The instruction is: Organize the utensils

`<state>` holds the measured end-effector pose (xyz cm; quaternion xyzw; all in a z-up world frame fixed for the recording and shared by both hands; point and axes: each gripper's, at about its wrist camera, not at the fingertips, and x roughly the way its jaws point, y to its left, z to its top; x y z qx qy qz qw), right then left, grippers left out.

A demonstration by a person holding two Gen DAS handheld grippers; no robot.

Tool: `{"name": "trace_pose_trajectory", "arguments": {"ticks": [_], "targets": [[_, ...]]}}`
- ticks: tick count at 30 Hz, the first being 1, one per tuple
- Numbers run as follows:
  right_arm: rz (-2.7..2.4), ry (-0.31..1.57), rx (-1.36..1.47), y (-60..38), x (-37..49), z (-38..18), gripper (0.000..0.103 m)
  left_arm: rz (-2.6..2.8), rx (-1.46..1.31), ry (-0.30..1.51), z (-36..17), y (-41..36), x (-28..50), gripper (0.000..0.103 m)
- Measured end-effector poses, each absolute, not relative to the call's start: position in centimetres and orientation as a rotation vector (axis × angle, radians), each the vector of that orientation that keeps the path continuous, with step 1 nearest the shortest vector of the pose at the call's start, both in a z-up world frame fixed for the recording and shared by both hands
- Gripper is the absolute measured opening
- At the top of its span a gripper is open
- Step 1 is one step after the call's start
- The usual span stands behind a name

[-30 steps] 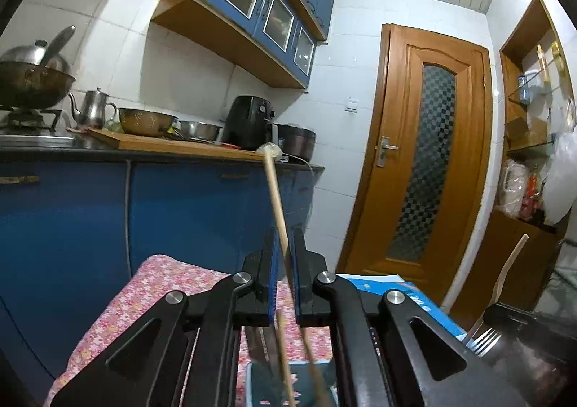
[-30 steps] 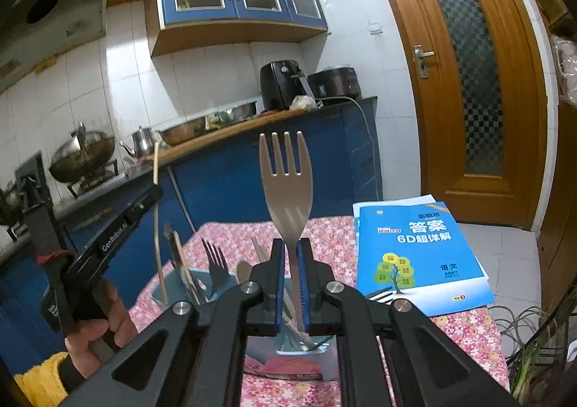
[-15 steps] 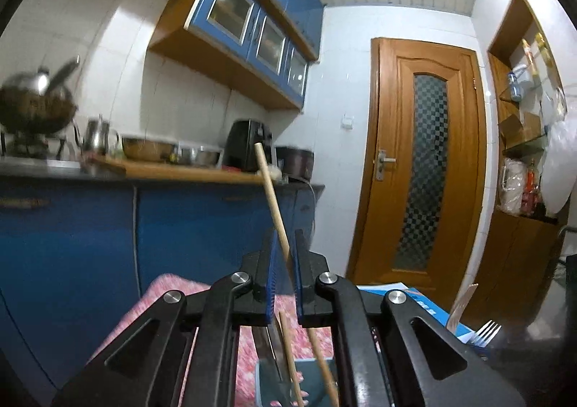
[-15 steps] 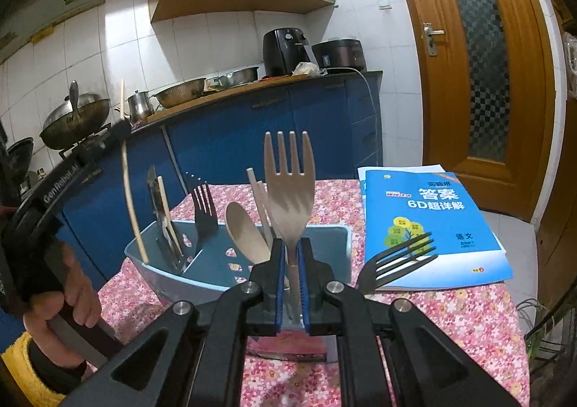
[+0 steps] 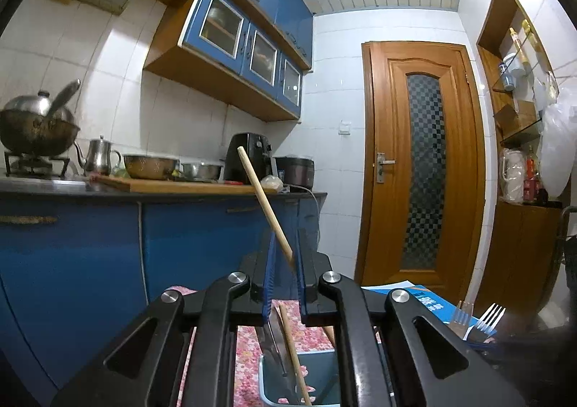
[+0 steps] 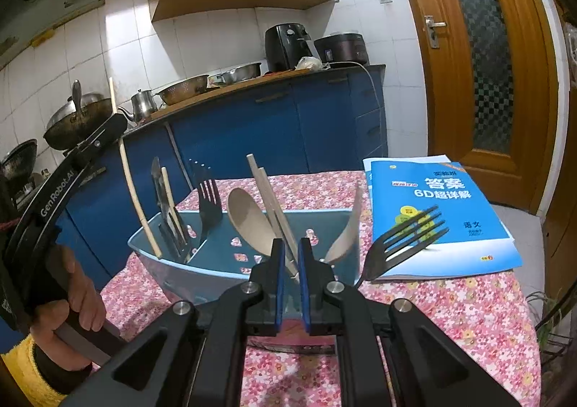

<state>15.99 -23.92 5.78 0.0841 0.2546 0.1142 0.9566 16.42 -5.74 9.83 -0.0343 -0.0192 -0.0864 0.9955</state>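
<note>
**Chopstick Held Over the Blue Holder**

The left gripper (image 5: 285,262) was closed on a wooden chopstick (image 5: 263,205). In the left wrist view the stick poked up and to the left from between the jaws.

In the right wrist view, that stick ran down from the upper left. Its low end was inside the left part of the blue holder (image 6: 151,248), just beside a knife (image 6: 162,198).

The right gripper (image 6: 290,262) sat at the bottom middle, right in front of the holder. Its jaws were close together. I could not tell if they pinched anything.

A pale spoon (image 6: 249,223) stood just behind them. A black fork (image 6: 404,237) leaned toward the blue book (image 6: 443,212).
</note>
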Motion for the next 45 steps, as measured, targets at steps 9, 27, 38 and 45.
{"name": "trace_pose_trajectory", "arguments": {"ticks": [9, 27, 38, 45], "targets": [[0.242, 0.504, 0.176, -23.9, 15.4, 5.7, 0.009, -0.128, 0.008, -0.110, 9.3, -6.9, 15.2, 0.006], [0.264, 0.488, 0.228, -24.5, 13.2, 6.7, 0.019, -0.173, 0.019, 0.033, 9.4, -5.8, 13.7, 0.039], [0.277, 0.432, 0.228, -23.5, 7.9, 9.3, 0.044, -0.208, 0.074, 0.180, 10.6, -5.4, 8.5, 0.061], [0.278, 0.409, 0.220, -22.8, 4.2, 10.3, 0.061, -0.207, 0.071, 0.276, 10.7, -4.7, 5.2, 0.075]]}}
